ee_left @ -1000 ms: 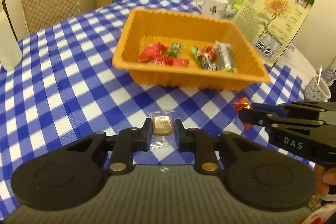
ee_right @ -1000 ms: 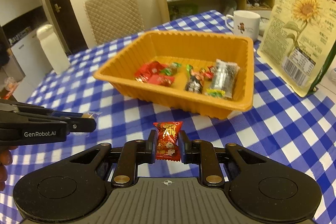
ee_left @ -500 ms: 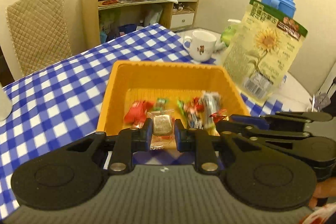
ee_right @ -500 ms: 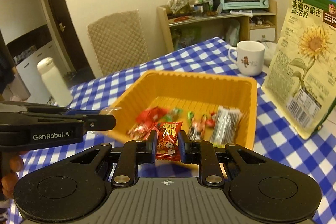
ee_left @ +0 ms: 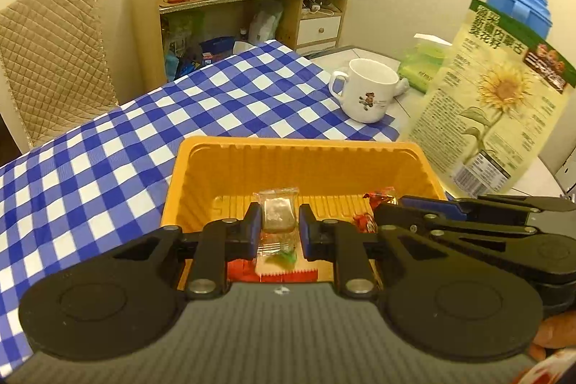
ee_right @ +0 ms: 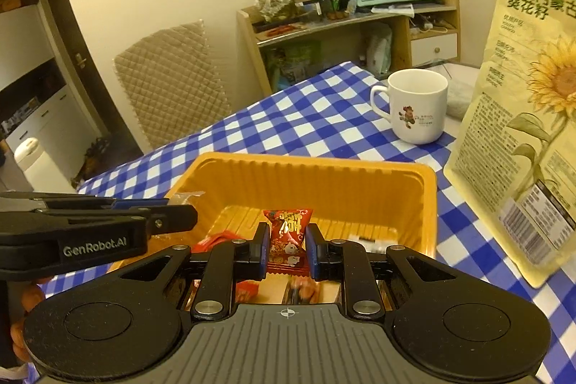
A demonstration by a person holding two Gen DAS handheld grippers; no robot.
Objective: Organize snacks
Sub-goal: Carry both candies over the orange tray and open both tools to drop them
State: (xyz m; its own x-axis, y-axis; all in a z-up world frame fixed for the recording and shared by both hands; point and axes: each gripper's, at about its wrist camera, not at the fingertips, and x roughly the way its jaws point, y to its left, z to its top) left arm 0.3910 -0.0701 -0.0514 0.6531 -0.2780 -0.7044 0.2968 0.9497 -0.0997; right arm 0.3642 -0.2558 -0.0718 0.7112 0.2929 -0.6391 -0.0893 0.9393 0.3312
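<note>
hiding most tray (ee_left: pixel 360 164) snacks, gripper (ee_left: pixel 277 225) bodies, blurred seed bag (ee_right: pixel 522 132)

White lettering reading "GenRobot.AI" stands on the black side of the left gripper (ee_right: pixel 183 216), seen at the left in the right wrist view. The tall sunflower seed bag (ee_right: pixel 532 117) at the far right carries large green Chinese characters across its top, above smaller print too fine to read and a barcode label low down.
</note>
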